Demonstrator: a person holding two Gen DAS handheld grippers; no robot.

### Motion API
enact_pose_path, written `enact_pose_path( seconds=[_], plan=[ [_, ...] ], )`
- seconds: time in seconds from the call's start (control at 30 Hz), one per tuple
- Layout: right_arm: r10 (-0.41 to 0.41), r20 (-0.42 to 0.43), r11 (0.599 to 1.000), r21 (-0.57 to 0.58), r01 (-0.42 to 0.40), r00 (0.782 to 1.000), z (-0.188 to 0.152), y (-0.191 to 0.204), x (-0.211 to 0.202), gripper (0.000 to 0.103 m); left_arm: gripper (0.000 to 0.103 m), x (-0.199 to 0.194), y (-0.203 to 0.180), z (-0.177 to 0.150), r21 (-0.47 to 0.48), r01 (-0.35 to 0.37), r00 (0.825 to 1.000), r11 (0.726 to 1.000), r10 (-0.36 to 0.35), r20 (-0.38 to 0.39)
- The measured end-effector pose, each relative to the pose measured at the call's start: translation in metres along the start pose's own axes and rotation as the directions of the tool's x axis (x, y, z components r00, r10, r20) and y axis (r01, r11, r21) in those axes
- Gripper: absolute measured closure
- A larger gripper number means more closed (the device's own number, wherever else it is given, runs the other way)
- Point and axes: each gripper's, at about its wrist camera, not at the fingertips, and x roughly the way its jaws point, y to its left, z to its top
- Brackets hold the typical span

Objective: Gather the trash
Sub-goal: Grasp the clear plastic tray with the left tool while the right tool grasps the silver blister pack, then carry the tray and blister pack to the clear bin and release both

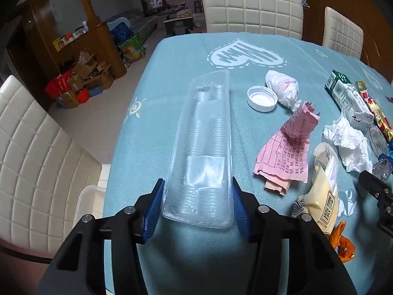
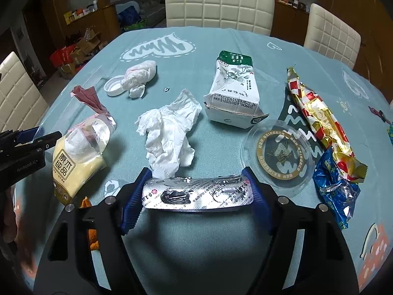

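While pads flank it, tray (image 1: pixel 200 147) fills left tool (image 1: pixel 197 205).

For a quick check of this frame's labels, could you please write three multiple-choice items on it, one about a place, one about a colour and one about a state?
1. Where does the white bottle cap lie?
A. inside the clear plastic tray
B. on the tablecloth beside the pink-and-white wad
C. on a chair

2. What colour is the crumpled receipt?
A. pink
B. green
C. blue

3. What spans the fingers of the right tool?
A. a silver blister pack
B. the milk carton
C. nothing

Answers:
1. B, the cap sits on the tablecloth next to the pink-and-white wad, right of the clear plastic tray.
2. A, the printed slip is pink.
3. A, the silver blister pack reaches from one blue pad to the other, while the milk carton lies farther off.
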Motion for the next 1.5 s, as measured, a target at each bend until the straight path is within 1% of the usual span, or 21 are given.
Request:
enact_pose_path(
  seconds=[0.23, 0.47, 0.73, 0.93, 1.17, 1.4, 1.5],
  plan=[
    [0.005, 0.027, 1.0, -0.009, -0.005, 1.0, 0.0, 0.004, -0.017, 0.028, 0.053, -0.02, 0.002, -0.006, -0.009, 0.001, 1.0, 1.0, -0.001, 0.032],
    [0.024, 0.064, 0.999, -0.046, -0.021, 0.998, -0.005, 0.017, -0.04, 0.028, 0.053, -0.046, 0.006, -0.018, -0.02, -0.006, 0.998, 1.0, 0.007, 0.065],
    [0.067, 0.1, 0.994, -0.096, -0.057, 0.993, -0.011, 0.035, -0.065, 0.028, 0.053, -0.079, 0.013, -0.041, -0.039, -0.026, 0.995, 0.999, 0.03, 0.1],
    [0.111, 0.128, 0.984, -0.15, -0.092, 0.986, -0.01, 0.059, -0.079, 0.028, 0.053, -0.099, 0.028, -0.057, -0.067, -0.05, 0.991, 0.996, 0.058, 0.118],
    [0.17, 0.127, 0.964, -0.227, -0.138, 0.977, -0.01, 0.089, -0.088, 0.028, 0.053, -0.113, 0.052, -0.075, -0.132, -0.088, 0.988, 0.987, 0.104, 0.114],
    [0.232, 0.115, 0.934, -0.302, -0.189, 0.966, -0.01, 0.122, -0.092, 0.028, 0.053, -0.123, 0.078, -0.093, -0.202, -0.133, 0.983, 0.97, 0.155, 0.099],
    [0.264, 0.107, 0.915, -0.343, -0.214, 0.958, -0.01, 0.139, -0.093, 0.028, 0.053, -0.127, 0.088, -0.1, -0.23, -0.155, 0.98, 0.961, 0.179, 0.09]
  ],
)
